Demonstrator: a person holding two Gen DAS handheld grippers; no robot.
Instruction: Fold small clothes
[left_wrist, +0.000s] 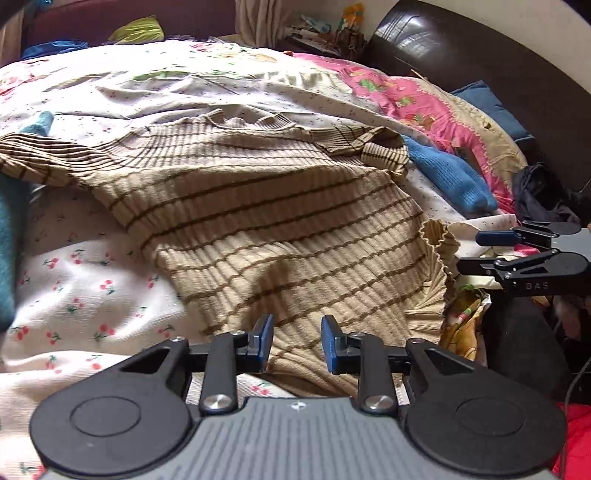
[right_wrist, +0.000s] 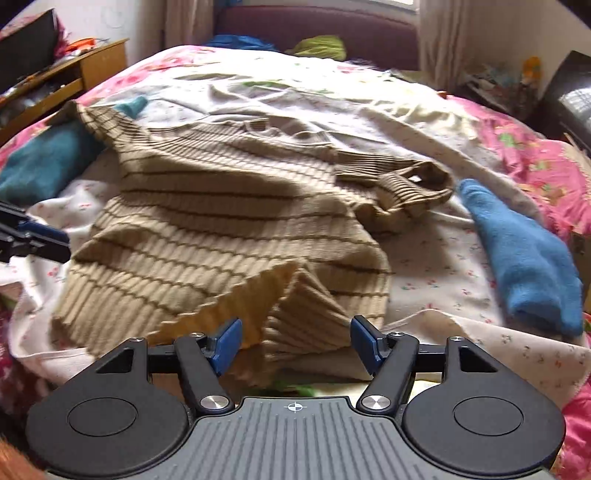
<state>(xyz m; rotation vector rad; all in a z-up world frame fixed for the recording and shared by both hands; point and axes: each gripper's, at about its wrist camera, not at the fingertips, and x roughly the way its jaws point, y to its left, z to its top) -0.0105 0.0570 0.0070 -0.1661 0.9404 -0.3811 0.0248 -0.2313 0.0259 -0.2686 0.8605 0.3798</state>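
Nearest the left wrist camera, the left tongs (left_wrist: 297, 343) stand with their blue pads parted and nothing between them, poised just over the near hem of the striped sweater (left_wrist: 258, 221), which lies spread across the bed (left_wrist: 74, 295) on a white sheet printed with cherries. At the right edge of this view the right tongs (left_wrist: 467, 251) come in sideways next to the sweater's ruffled hem corner; from this angle I cannot tell whether they touch the cloth. A blue sock (left_wrist: 450, 177) lies just beyond the sweater's right sleeve, and a teal garment (left_wrist: 11, 236) lies at the far left. On the body of the right tongs the letters "DAS" can be read; no other writing is legible. From the right wrist camera, the right tongs (right_wrist: 295, 345) are spread wide and empty, with a turned-up flap of the striped sweater (right_wrist: 229, 221) rising between and just ahead of the pads. The left tongs (right_wrist: 48, 240) show at the left edge, the blue sock (right_wrist: 524, 258) lies apart to the right, and the teal garment (right_wrist: 44, 162) sits beside the left sleeve. By its look, the sweater is a soft, ribbed knit, light and floppy, likely stretchy enough to sag and bunch when lifted. The hem corners and shoulder seams seem the best places to pinch, taking both layers so that they do not slide apart
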